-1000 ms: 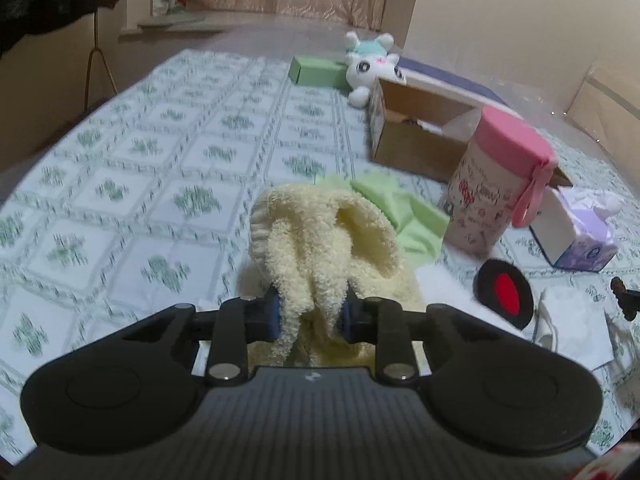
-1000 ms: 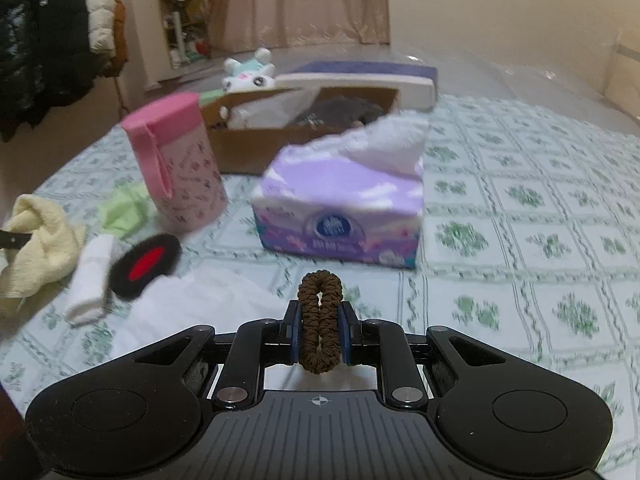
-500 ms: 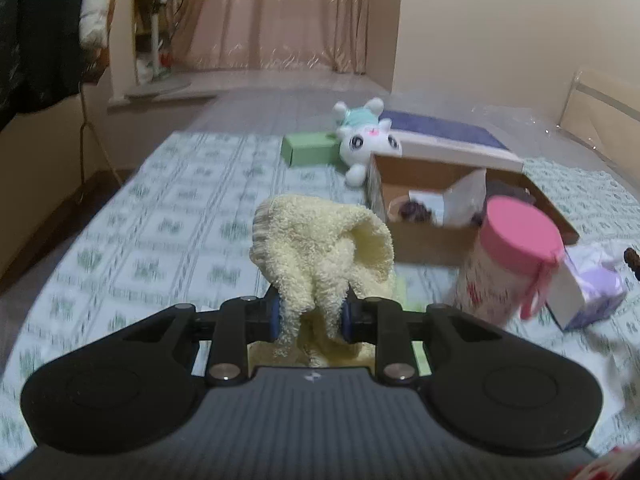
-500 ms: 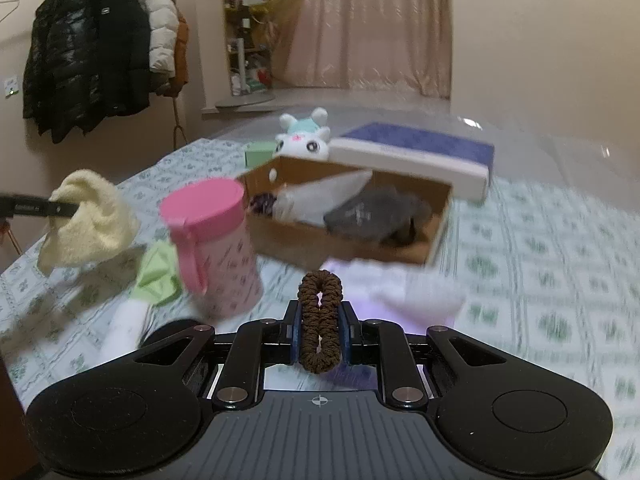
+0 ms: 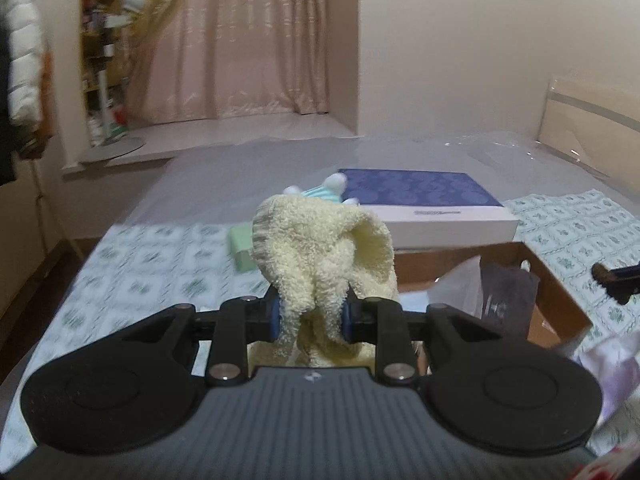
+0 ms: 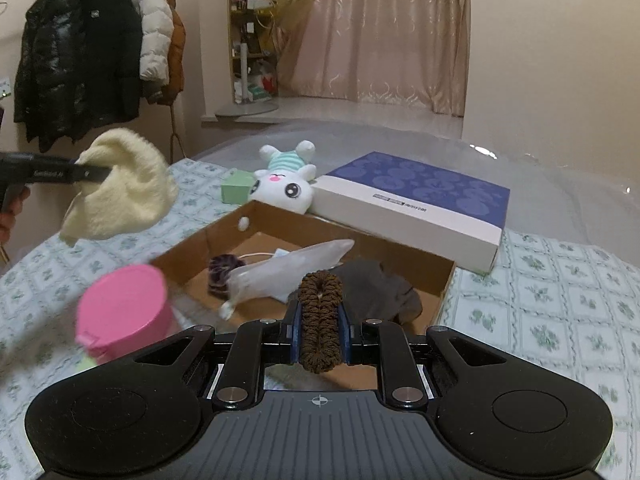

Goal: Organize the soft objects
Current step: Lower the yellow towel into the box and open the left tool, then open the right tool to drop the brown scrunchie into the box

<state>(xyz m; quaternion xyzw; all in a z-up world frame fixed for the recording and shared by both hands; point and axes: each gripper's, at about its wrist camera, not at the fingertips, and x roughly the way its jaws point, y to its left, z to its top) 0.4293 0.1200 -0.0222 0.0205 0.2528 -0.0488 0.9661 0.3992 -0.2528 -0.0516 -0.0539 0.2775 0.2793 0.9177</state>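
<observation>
Between the left gripper's [image 5: 311, 316] blue pads [image 5: 274, 317] a pale yellow terry cloth [image 5: 320, 248] is sitting pinched, jaws standing narrow and pressing its folds; most of the cloth is bunching up above the fingers and a tail is hanging below them. From the right wrist view the same cloth [image 6: 124, 192] is hanging in the air off the left gripper's tip, above the bedspread and left of the cardboard box [image 6: 400, 252].

Right gripper [image 6: 320, 334] is gripping a brown hair scrunchie [image 6: 320, 320], squeezed flat into an upright loop between nearly closed jaws. It is hovering at the box's near edge.

Inside the box a grey cloth [image 6: 380, 284], a clear plastic bag [image 6: 288, 272] and a dark purple scrunchie [image 6: 220, 276] are lying on the floor of it; the bag is lying partly over the purple scrunchie, and the grey cloth is lying just right of the bag.

A pink-lidded container [image 6: 124, 304] is standing just outside the box's left near corner, blurred. A white bunny plush [image 6: 286, 184] is lying behind the box's far wall, touching a flat white box with a blue lid [image 6: 420, 196] on its right and a small green box [image 6: 236, 188] on its left. All are resting on a green-and-white patterned bedspread [image 6: 560, 300].

Far back, coats [image 6: 80, 64] are hanging on a rack, and a pink curtain [image 6: 384, 32] is covering the window.
</observation>
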